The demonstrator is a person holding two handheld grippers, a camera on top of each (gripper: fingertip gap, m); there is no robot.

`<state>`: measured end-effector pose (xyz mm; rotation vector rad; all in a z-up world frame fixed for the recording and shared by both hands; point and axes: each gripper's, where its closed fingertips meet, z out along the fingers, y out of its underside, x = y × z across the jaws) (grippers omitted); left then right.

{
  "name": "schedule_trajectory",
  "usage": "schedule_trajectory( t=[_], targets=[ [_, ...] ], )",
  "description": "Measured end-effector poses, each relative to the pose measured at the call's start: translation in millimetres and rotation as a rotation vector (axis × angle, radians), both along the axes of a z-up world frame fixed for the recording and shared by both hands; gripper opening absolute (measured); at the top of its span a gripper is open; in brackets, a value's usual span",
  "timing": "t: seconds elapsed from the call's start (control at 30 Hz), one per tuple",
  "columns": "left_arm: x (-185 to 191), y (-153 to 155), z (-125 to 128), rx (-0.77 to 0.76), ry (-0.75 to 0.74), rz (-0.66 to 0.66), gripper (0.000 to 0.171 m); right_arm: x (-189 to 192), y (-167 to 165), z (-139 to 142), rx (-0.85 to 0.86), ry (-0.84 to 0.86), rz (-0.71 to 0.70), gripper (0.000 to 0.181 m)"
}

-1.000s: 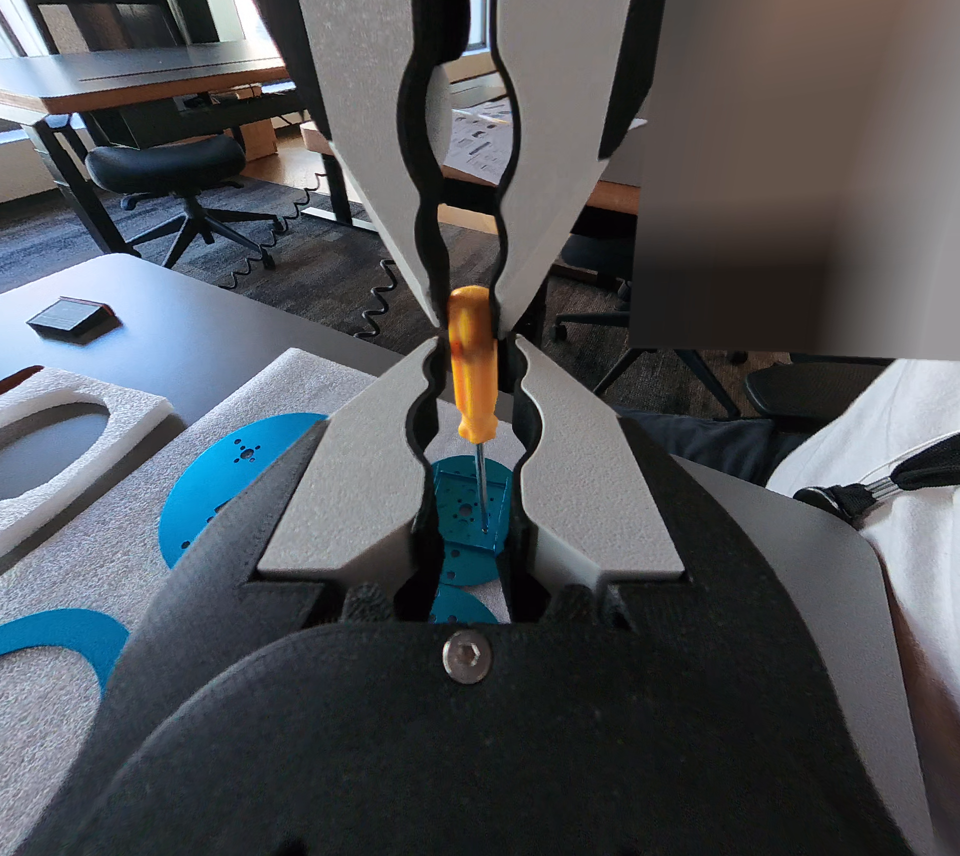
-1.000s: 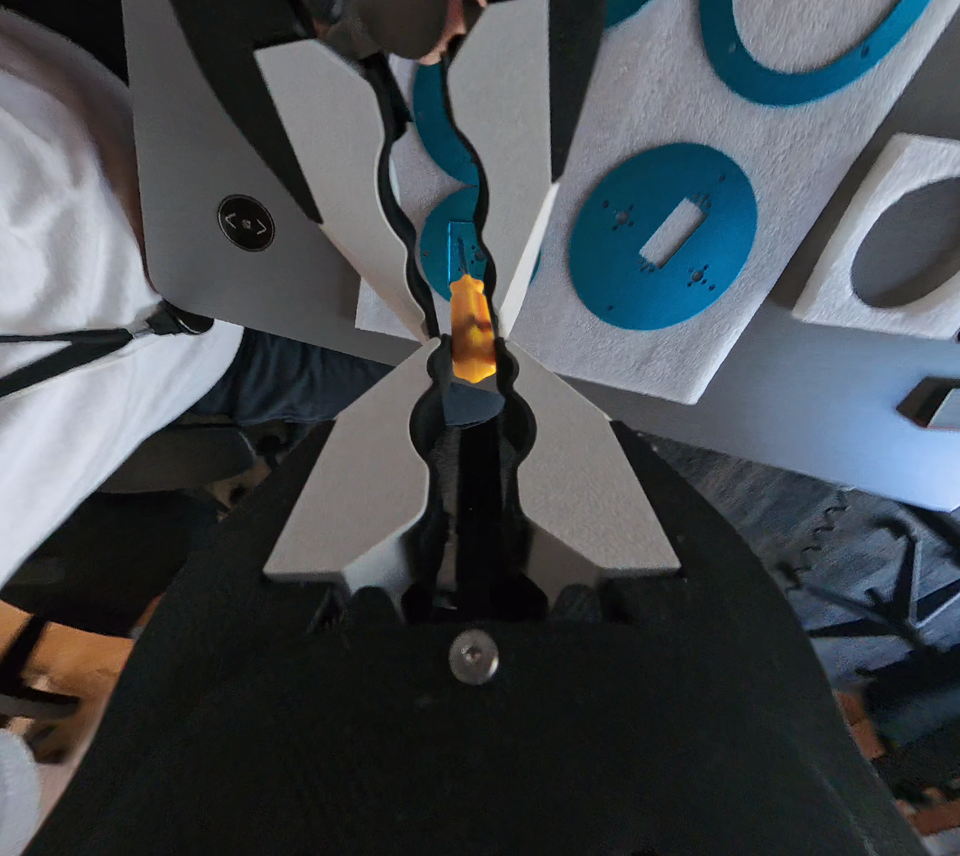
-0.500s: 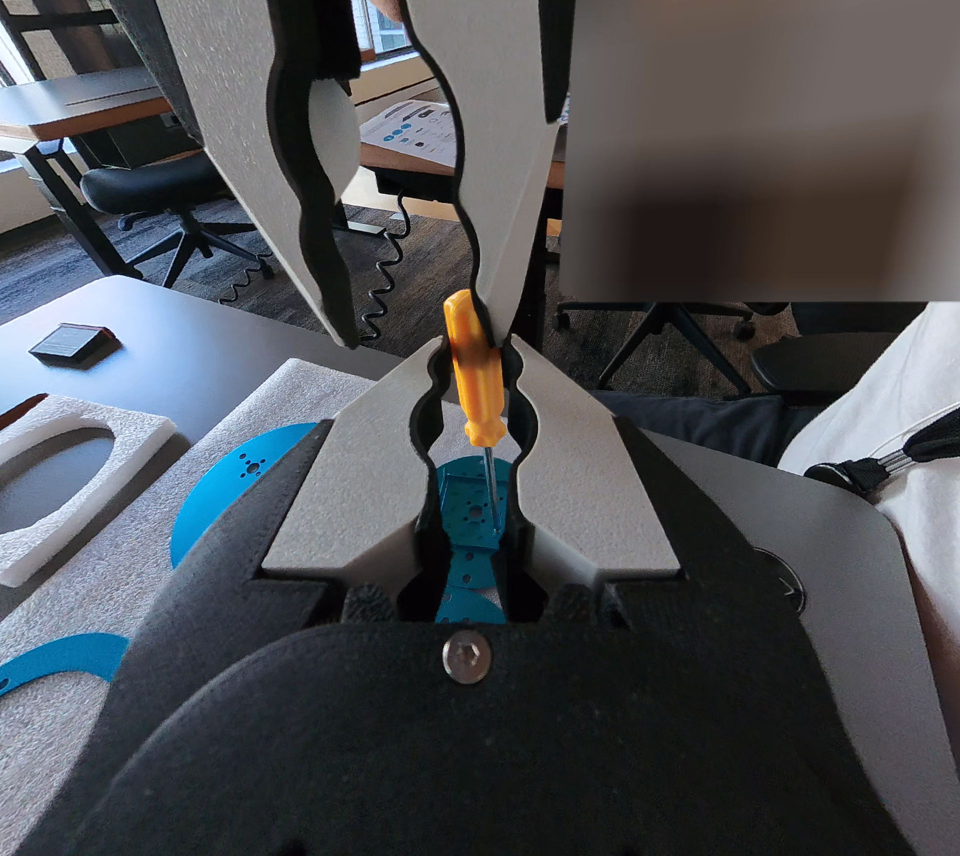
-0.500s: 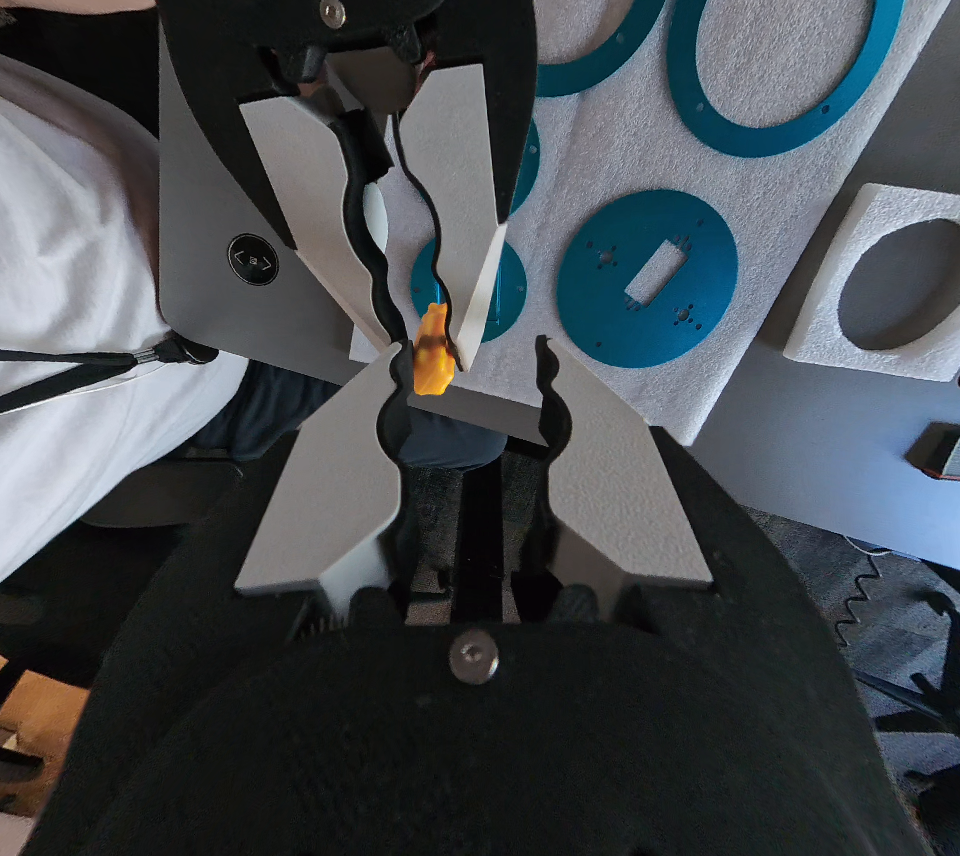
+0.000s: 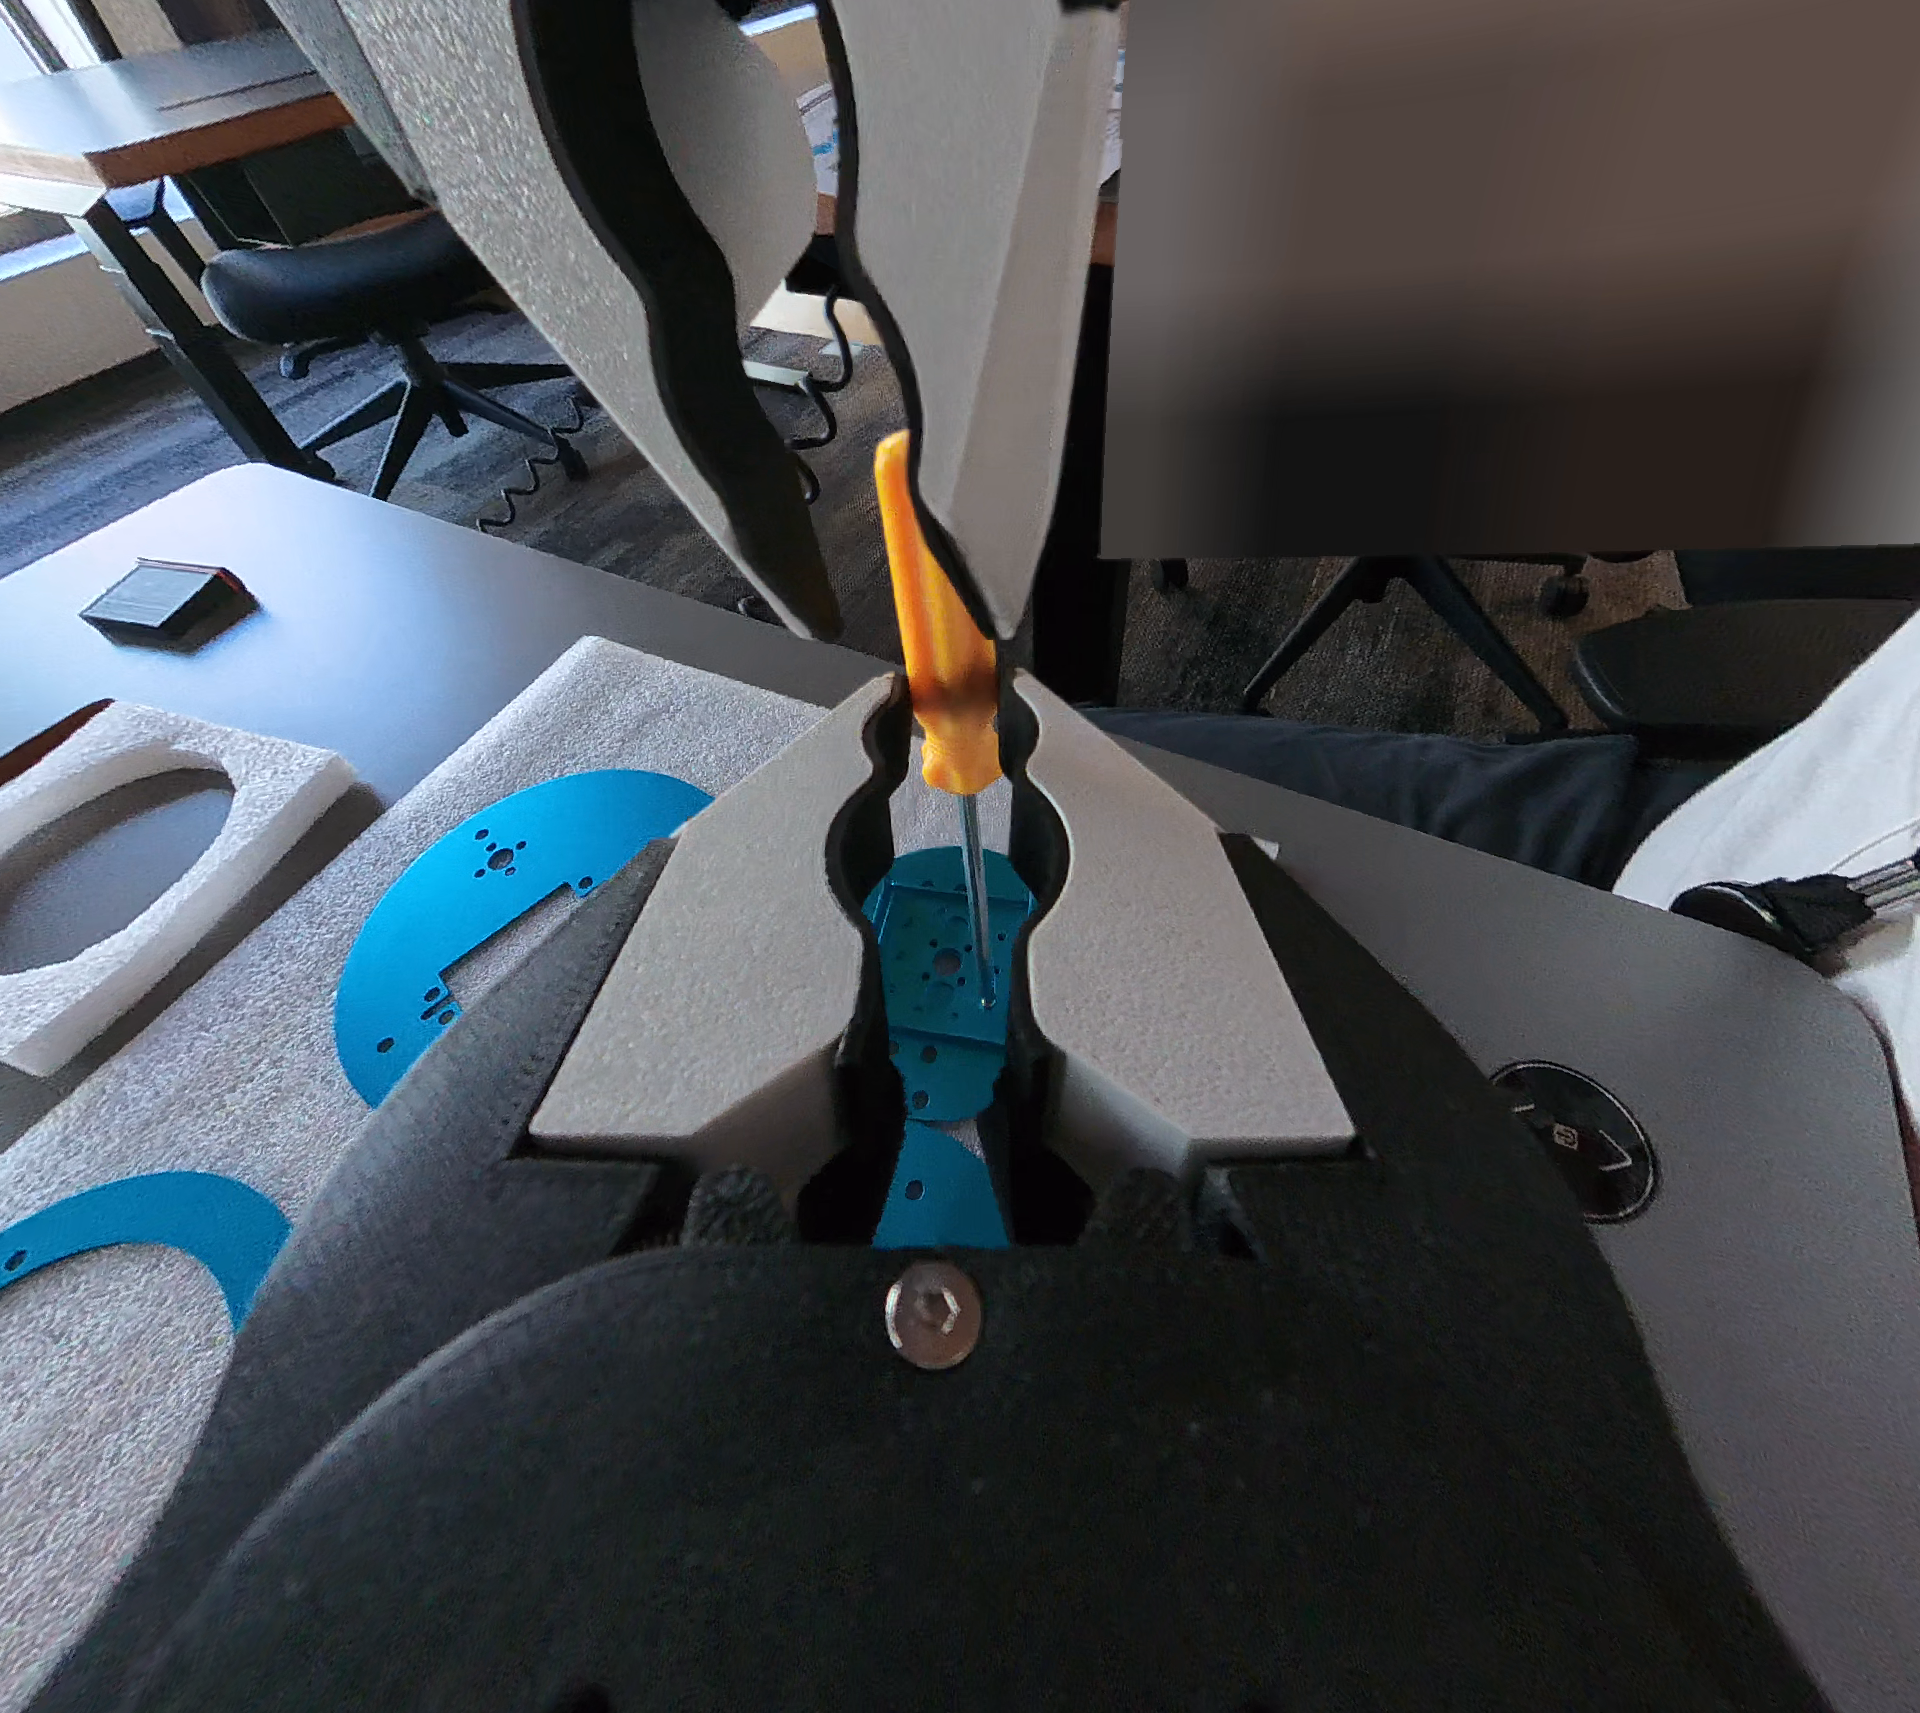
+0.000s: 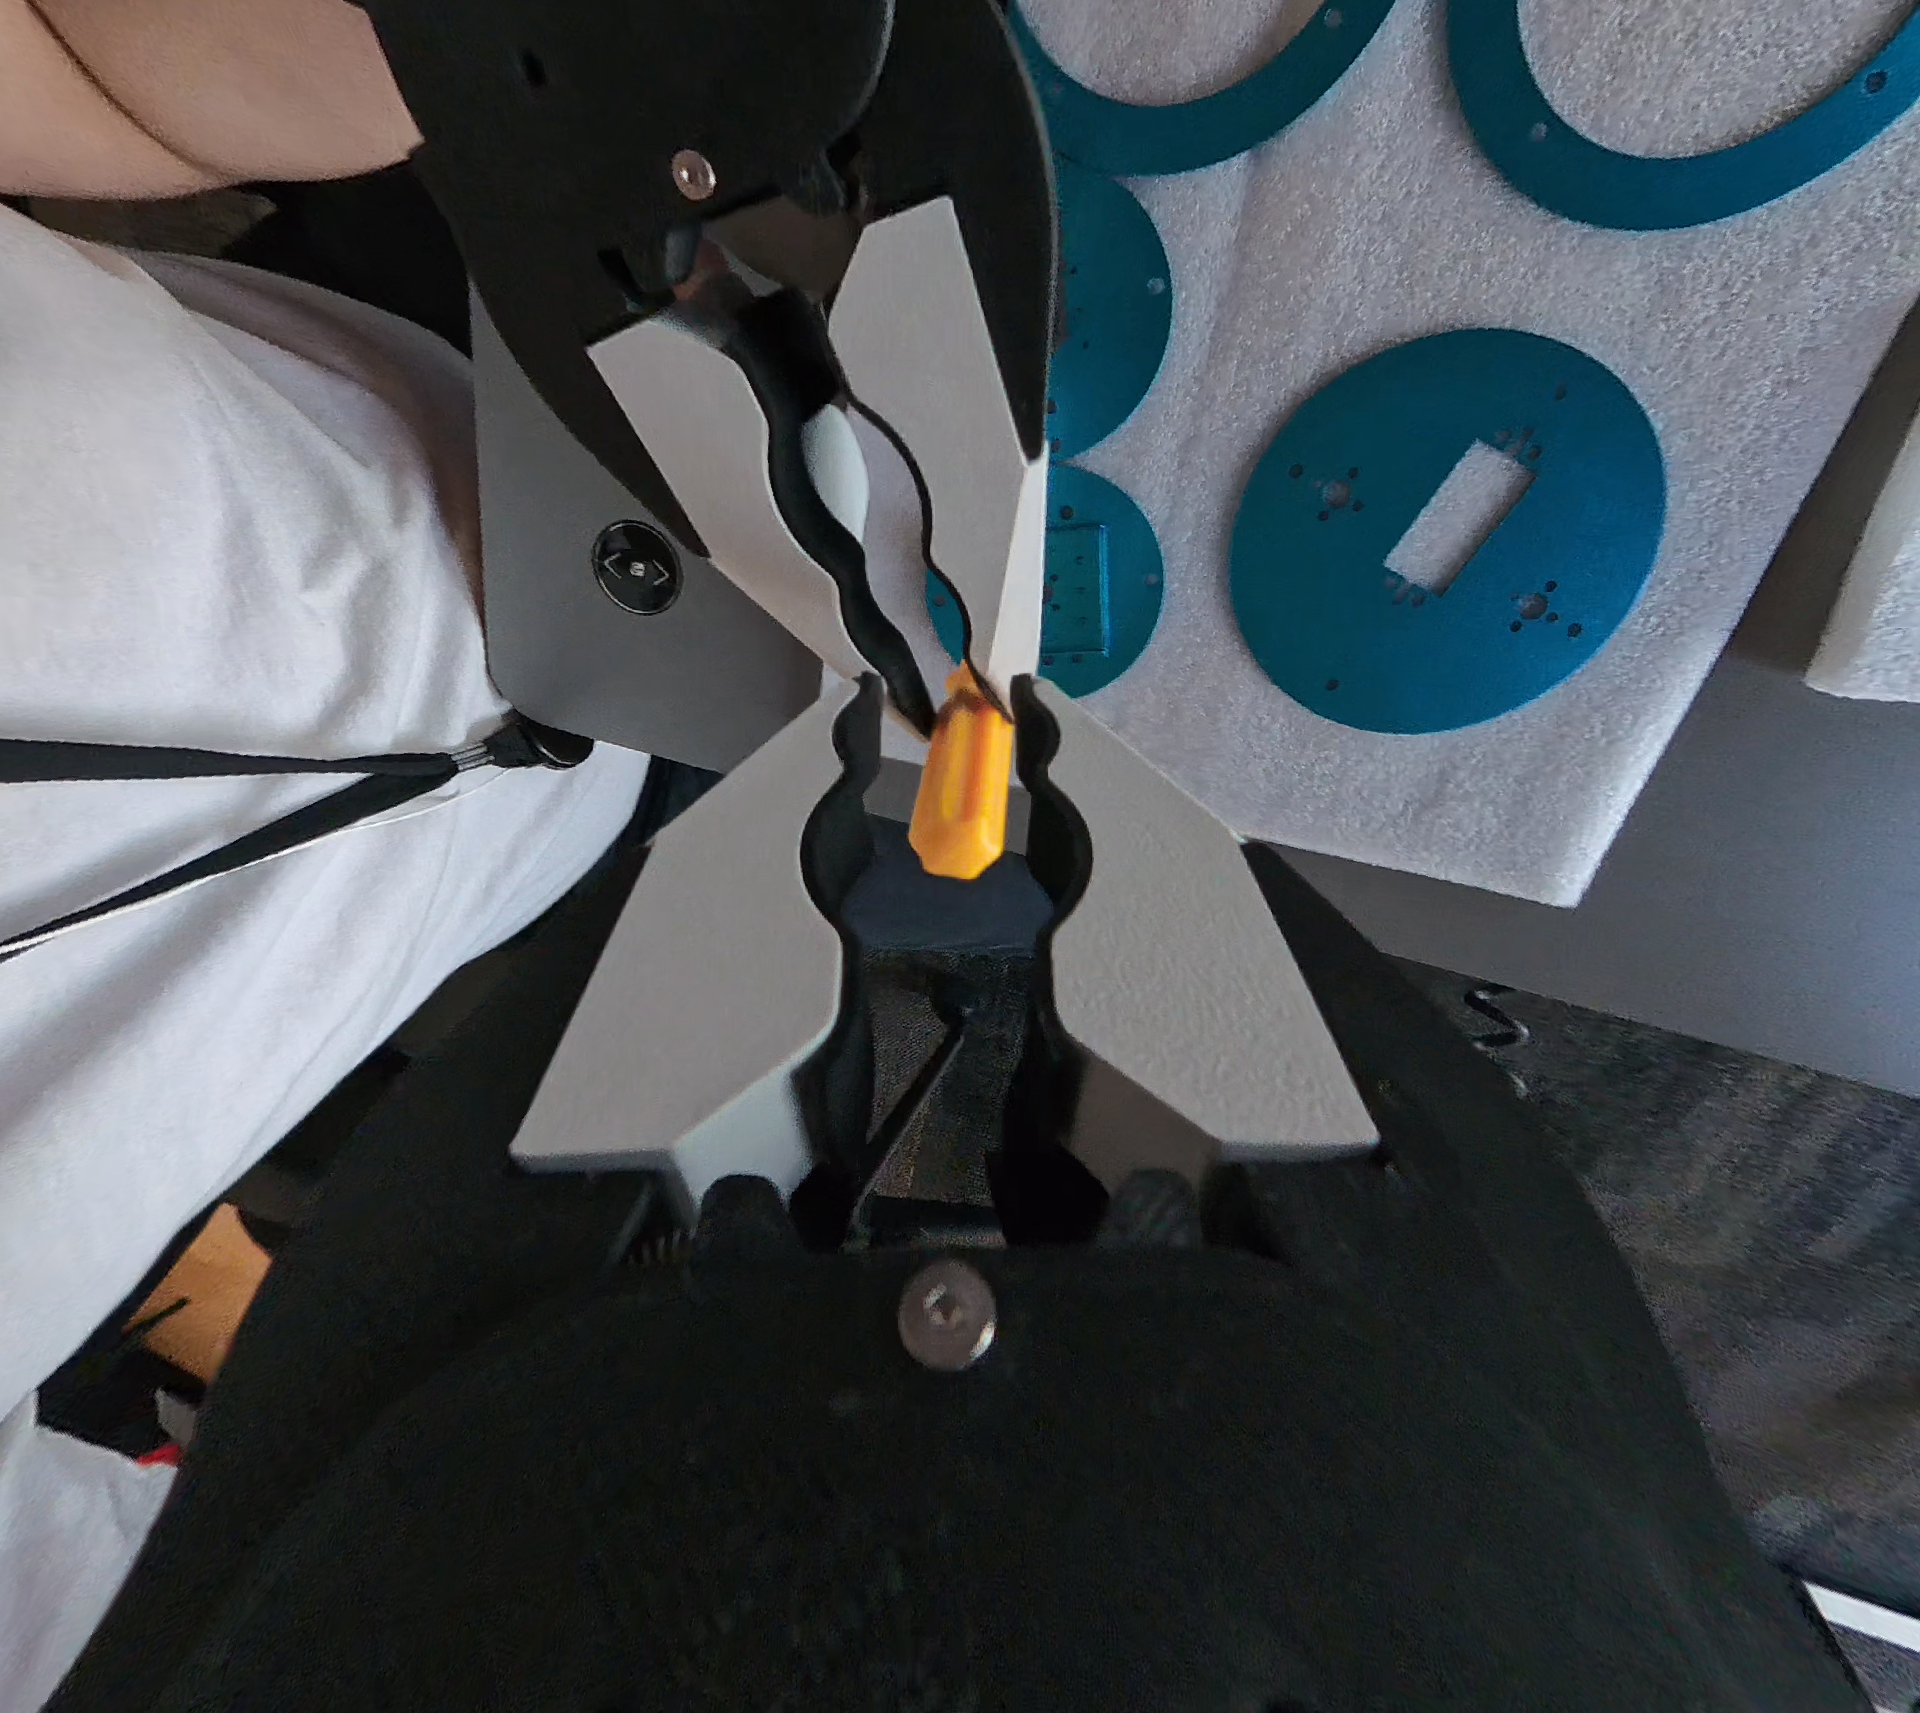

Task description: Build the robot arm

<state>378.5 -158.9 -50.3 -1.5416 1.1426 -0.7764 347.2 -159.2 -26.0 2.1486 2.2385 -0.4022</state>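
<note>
Orange-handled small screwdriver is standing nearly upright over the table, leaning just a touch. Its thin metal shaft points down and the tip sits on a small blue square metal bracket full of holes. That bracket lies on a little blue round metal disc, which rests on the white foam sheet.

Your left gripper has its jaws clenched on the lower part of the handle, right at the tips. Your right gripper comes at it from the opposite side, and its jaws are released. They sit loosely either side of the upper handle, one side touching it with a clear gap on the other, so it's not squeezing anything.

Also on the foam you've got a bigger blue round metal plate with a rectangular slot just beside the disc, and two wide blue metal rings further along. Off the sheet on the grey table there's a white foam block with an oval cut-out and, well apart from it, a small black box. Your white shirt fills one side of the right wrist view. A black office chair stands on the carpet behind the table.
</note>
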Motion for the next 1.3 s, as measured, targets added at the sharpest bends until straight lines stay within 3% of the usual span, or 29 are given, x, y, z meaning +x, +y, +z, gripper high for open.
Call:
schedule_trajectory(
  t=[0.1, 0.17, 0.23, 0.33, 0.47, 0.5, 0.6, 0.73, 0.9, 0.93, 1.0, 1.17, 1.23, 1.3],
  targets=[
    [-2, 2, 0, -0.009, -0.020, 0.008, 0.014, -2, -1, 2, -0.014, 0.025, 0.021, 0.025],
    [-3, 0, 0, -0.019, -0.025, -0.009, 0.014, -6, -3, 17, -0.045, 0.131, 0.051, 0.031],
    [-5, 0, 1, -0.014, -0.030, -0.008, 0.014, -1, 7, 31, 0.026, 0.225, 0.145, 0.043],
    [-6, 0, 1, -0.014, -0.036, -0.013, 0.015, 24, 10, 20, 0.094, 0.197, 0.346, 0.047],
    [-5, -2, 1, -0.009, -0.033, -0.022, 0.015, 25, 9, -3, 0.208, 0.166, 0.514, 0.042],
    [-6, -2, 1, -0.008, -0.032, -0.024, 0.015, 24, 6, -4, 0.212, 0.166, 0.533, 0.021],
    [-8, -3, 2, -0.018, -0.036, -0.024, 0.015, 20, 3, -3, 0.188, 0.142, 0.494, 0.014],
    [-8, -2, 4, -0.020, -0.044, 0.012, 0.025, 18, 9, -3, 0.157, 0.063, 0.313, 0.013],
    [-9, 4, 4, 0.013, -0.020, 0.057, 0.017, 17, 7, -3, 0.093, 0.004, 0.044, 0.014],
    [-8, 2, 4, 0.008, -0.026, 0.041, 0.016, 18, 4, -2, 0.086, 0.000, 0.073, 0.016],
    [-8, 0, 4, 0.002, -0.035, 0.018, 0.016, 15, 6, 0, 0.148, 0.037, 0.200, 0.042],
    [-8, -4, 4, 0.010, -0.029, -0.013, 0.016, 11, -1, 2, 0.217, 0.077, 0.411, 0.027],
    [-8, -5, 4, 0.009, -0.027, -0.020, 0.016, 12, 0, -1, 0.214, 0.049, 0.409, 0.015],
    [-8, -5, 4, -0.004, -0.034, -0.024, 0.016, 13, -1, -1, 0.189, 0.033, 0.360, 0.015]
  ],
)
